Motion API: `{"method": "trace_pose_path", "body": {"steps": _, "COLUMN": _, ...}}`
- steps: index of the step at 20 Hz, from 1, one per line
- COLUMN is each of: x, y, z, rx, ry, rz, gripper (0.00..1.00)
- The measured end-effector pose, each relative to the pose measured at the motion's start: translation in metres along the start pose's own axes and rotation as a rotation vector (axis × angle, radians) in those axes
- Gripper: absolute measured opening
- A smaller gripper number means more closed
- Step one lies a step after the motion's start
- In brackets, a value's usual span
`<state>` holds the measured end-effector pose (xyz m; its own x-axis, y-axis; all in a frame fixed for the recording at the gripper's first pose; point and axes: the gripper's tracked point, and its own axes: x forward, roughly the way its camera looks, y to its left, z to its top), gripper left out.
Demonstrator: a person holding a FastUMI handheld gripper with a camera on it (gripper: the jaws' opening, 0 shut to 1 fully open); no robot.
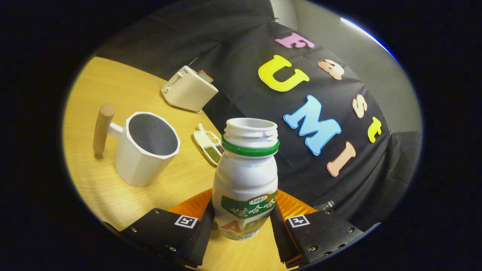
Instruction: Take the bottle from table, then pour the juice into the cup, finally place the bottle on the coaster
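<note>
A white juice bottle (245, 177) with a green neck ring and a green label stands upright between my fingers, its mouth uncapped. My gripper (241, 223) is shut on the bottle's lower body, a pad pressing on each side. An orange ribbed coaster (188, 207) lies under and just behind the bottle, showing on both sides of it. I cannot tell whether the bottle's base rests on the coaster. The white faceted cup (147, 150) with a wooden handle (102, 128) stands on the wooden table (113, 90), ahead and to the left of the fingers. The cup's inside looks dark.
A white toaster (188, 89) sits far back on the table by the black cloth wall. A small white divided dish (209, 145) with seeds lies between the cup and the bottle, beyond the fingers. The table's edge runs along the cloth on the right.
</note>
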<state>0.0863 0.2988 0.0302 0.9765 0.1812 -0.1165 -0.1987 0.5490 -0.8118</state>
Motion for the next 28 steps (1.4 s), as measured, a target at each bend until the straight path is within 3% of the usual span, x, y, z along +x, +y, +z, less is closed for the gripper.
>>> {"method": "trace_pose_path", "body": {"steps": 3, "x": 0.001, "y": 0.0, "z": 0.005, "rx": -0.103, "ry": -0.004, "rz": -0.026, "gripper": 0.72}}
{"method": "trace_pose_path", "body": {"steps": 28, "x": 0.02, "y": -0.008, "z": 0.022, "rx": -0.482, "ry": 0.0, "rz": -0.083, "gripper": 0.72}}
